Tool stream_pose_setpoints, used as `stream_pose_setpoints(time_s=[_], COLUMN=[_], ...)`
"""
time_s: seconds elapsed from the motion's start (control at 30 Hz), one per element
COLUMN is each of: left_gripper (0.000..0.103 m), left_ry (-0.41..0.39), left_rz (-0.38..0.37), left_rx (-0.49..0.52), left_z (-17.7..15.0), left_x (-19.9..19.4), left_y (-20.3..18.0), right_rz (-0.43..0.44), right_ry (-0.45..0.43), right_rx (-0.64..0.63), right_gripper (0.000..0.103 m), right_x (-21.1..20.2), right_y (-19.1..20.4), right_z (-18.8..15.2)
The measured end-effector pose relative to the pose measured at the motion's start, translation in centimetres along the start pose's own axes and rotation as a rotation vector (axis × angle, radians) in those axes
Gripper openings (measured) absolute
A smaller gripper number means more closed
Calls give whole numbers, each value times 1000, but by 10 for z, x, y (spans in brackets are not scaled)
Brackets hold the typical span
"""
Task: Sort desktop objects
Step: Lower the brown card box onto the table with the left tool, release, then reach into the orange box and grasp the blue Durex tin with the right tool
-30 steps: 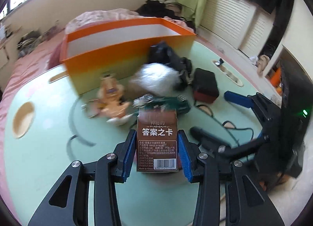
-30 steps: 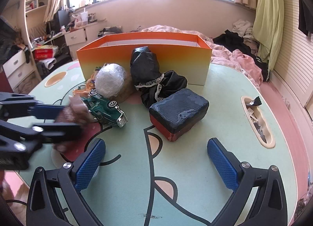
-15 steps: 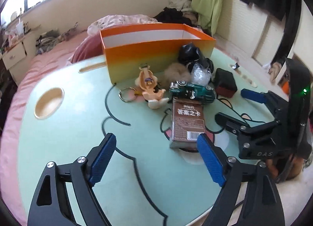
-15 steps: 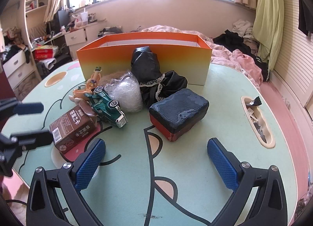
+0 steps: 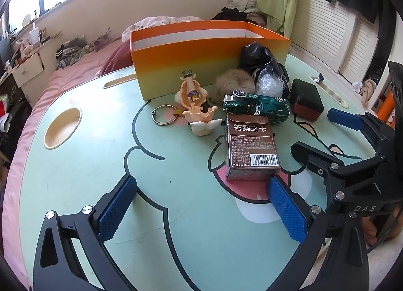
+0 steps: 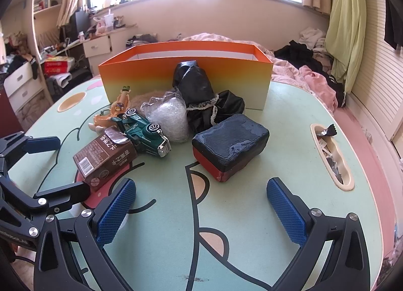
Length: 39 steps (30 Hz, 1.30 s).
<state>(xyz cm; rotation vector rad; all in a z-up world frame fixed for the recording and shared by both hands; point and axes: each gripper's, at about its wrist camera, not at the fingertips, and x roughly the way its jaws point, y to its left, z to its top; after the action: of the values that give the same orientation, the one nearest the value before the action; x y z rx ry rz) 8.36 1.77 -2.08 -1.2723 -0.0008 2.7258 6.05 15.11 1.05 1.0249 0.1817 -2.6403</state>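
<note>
A brown card box point(image 5: 250, 146) lies flat on the green table point(image 5: 83, 165); it also shows in the right wrist view point(image 6: 105, 158). My left gripper point(image 5: 201, 205) is open and empty, just in front of it. Behind it lie a green toy car point(image 5: 257, 106), a figurine keychain point(image 5: 195, 102), a fur ball point(image 5: 235, 82), a bubble-wrap ball point(image 6: 168, 117), black cloth point(image 6: 201, 92) and a dark pouch point(image 6: 230, 143). An orange box point(image 5: 189, 57) stands at the back. My right gripper point(image 6: 201, 213) is open and empty in front of the pouch.
The table has a round recess point(image 5: 63, 127) at left and a long slot point(image 6: 330, 155) with wrappers at right. A bed with pink bedding point(image 6: 312, 77) lies behind the table. The left gripper also shows in the right wrist view point(image 6: 40, 170).
My left gripper let go of the brown card box, opened wide and drew back. The box now lies on the table. The right gripper has not moved.
</note>
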Motion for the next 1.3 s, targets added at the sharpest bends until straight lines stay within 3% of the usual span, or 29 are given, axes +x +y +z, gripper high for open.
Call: stream_pose_setpoints(time_s=[0.3, 0.4, 0.47, 0.53, 0.7, 0.93, 1.3], left_gripper=[103, 103, 103, 103, 103, 103, 103], left_ry=[38, 48, 45, 33, 6, -23, -42], left_rz=[21, 34, 38, 38, 45, 43, 39], left_rx=[-35, -53, -56, -57, -60, -54, -50], left_z=[11, 12, 13, 13, 11, 8, 8], left_x=[-13, -14, -14, -13, -15, -18, -20], left_y=[1, 1, 1, 2, 1, -1, -3], right_rz=[33, 33, 10, 12, -10, 24, 54], right_ry=[64, -31, -111, -137, -31, 175, 214], right_rx=[-2, 21, 5, -47, -132, -118, -113], right_gripper=[102, 102, 102, 102, 102, 102, 102], right_x=[-2, -27, -48, -55, -6, 70, 76], right_y=[-3, -13, -15, -9, 10, 18, 22], right_z=[8, 32, 61, 93, 152, 158, 164])
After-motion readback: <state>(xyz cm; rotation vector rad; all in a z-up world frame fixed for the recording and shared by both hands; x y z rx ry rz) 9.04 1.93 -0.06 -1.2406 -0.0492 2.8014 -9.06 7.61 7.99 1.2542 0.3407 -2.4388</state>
